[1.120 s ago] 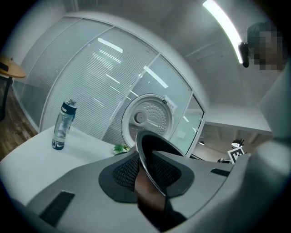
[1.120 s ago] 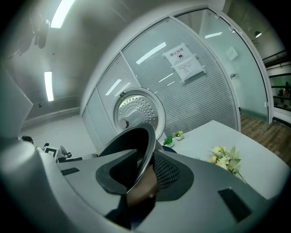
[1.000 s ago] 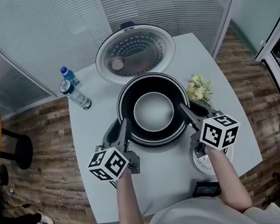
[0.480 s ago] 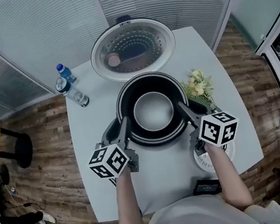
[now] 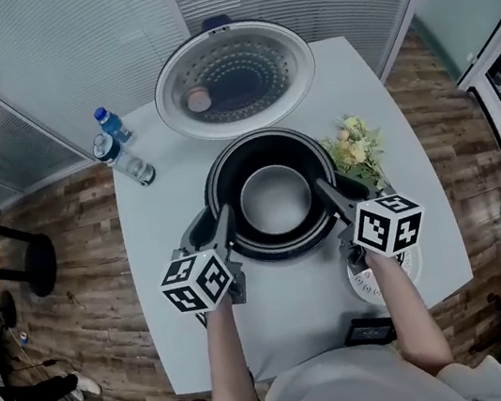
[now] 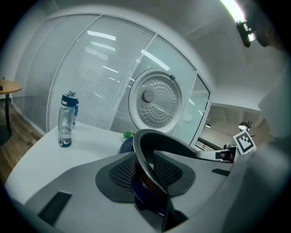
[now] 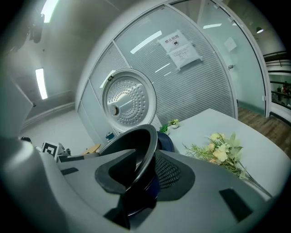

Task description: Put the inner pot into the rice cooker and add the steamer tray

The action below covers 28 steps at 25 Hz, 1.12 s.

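Note:
The dark inner pot (image 5: 276, 202), silvery inside, sits in the dark blue rice cooker (image 5: 201, 232) at the table's middle. The cooker's round lid (image 5: 235, 78) stands open behind it. My left gripper (image 5: 225, 218) has the pot's left rim (image 6: 159, 139) between its mesh pads, and its jaws are opening. My right gripper (image 5: 323, 189) has the right rim (image 7: 142, 144) between its pads, and its jaws are opening too. A white round tray (image 5: 368, 286) lies on the table, mostly hidden under my right gripper.
Two water bottles (image 5: 119, 155) stand at the white table's (image 5: 180, 292) far left. A bunch of flowers (image 5: 354, 154) lies right of the cooker. A small dark item (image 5: 367, 329) rests at the near edge. Glass walls with blinds surround the table.
Both grippers have sunk a little with the pot, which now sits lower in the cooker. The lid shows further from the pot.

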### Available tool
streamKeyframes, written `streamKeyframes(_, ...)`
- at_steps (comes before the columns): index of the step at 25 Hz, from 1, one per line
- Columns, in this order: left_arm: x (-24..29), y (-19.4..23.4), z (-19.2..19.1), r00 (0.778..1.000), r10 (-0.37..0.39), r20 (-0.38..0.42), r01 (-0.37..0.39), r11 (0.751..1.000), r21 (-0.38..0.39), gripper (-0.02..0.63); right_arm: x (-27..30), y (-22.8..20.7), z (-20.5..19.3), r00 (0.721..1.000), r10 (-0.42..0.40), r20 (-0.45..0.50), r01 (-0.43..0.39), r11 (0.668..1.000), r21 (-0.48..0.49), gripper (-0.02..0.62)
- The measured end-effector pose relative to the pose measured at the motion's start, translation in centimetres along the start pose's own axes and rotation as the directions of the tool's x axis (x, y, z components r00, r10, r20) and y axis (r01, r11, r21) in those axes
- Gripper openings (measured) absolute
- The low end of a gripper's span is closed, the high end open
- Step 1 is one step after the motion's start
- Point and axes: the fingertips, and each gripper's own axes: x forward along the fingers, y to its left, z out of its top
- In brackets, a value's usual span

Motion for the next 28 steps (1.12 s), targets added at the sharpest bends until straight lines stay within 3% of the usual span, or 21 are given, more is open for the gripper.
streamKeyframes(7, 0.2, 0.1, -0.1, 0.999, 0.038, -0.025, -0.036, 0.997, 0.075, 0.123, 0.0, 0.1, -0.2, 0.999, -0.035, -0.007, 0.035, 0.998, -0.050, 0.143)
streamKeyframes(10, 0.3, 0.2, -0.4, 0.996, 0.083, -0.038, -0.076, 0.985, 0.153, 0.130, -0.1, -0.4, -0.2, 0.996, -0.094, 0.001, 0.094, 0.989, -0.118, 0.147)
streamKeyframes(13, 0.8, 0.2, -0.5, 0.991, 0.128, -0.043, -0.114, 0.965, 0.236, 0.138, -0.2, -0.9, -0.1, 0.995, -0.096, 0.010, 0.096, 0.988, -0.121, 0.149)
streamKeyframes(28, -1.3, -1.5, 0.2, 0.994, 0.106, -0.005, -0.102, 0.968, 0.230, 0.141, -3.5, -0.7, -0.1, 0.993, -0.106, 0.047, 0.112, 0.984, -0.137, 0.149)
